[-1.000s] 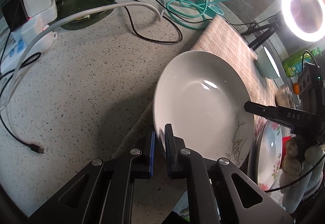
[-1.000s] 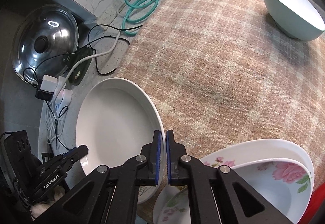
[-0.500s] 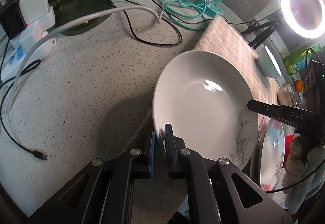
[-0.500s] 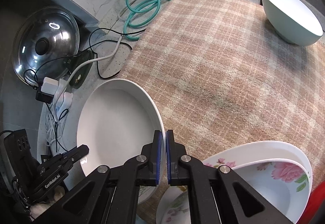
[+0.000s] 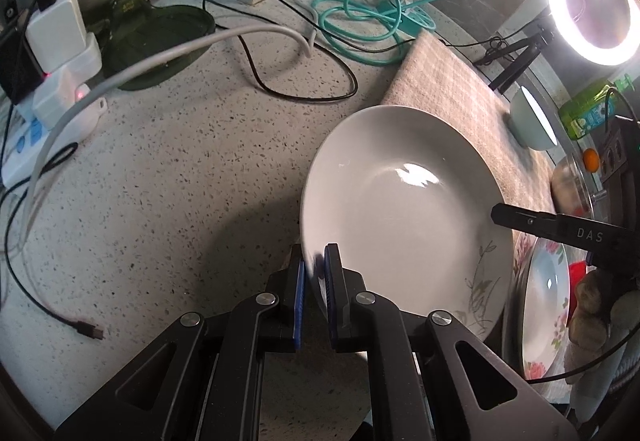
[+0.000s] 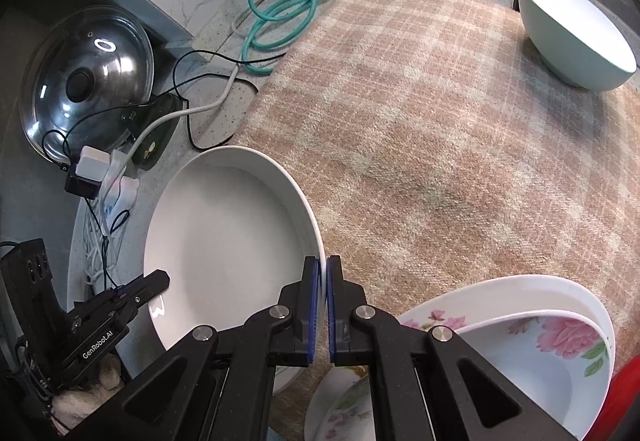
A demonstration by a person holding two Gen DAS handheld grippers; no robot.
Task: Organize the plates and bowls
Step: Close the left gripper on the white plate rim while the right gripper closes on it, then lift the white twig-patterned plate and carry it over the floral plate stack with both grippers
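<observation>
1. Clearly, from the left wrist view, the job is under way, not finished: the left gripper (image 5: 314, 273) has its blue-padded fingers (image 5: 298, 295) pinching the near rim of a shallow white ceramic plate with a faint leaf print (image 5: 404, 209), held tilted above the speckled stone countertop (image 5: 168, 177) at the edge of the beige checked cloth (image 5: 448, 93). The right gripper's black finger reaches onto the plate's far rim.
2. Counted in this view: one white plate, one floral plate (image 5: 544, 305) at the right, one pale green bowl (image 5: 530, 121) on the cloth.
3. Next, in the right wrist view, the right gripper (image 6: 322, 289) has its fingers pressed on the same plate's rim, so both hold it and it is not yet set down.
4. Counted in this view: one white plate, one pale green bowl standing alone and well apart, and a nested floral pile (image 6: 520, 333) of at least two rose-patterned dishes, perhaps three.
5. By my judgement, the white plate and the bowl remain to be gathered with the pile.
</observation>
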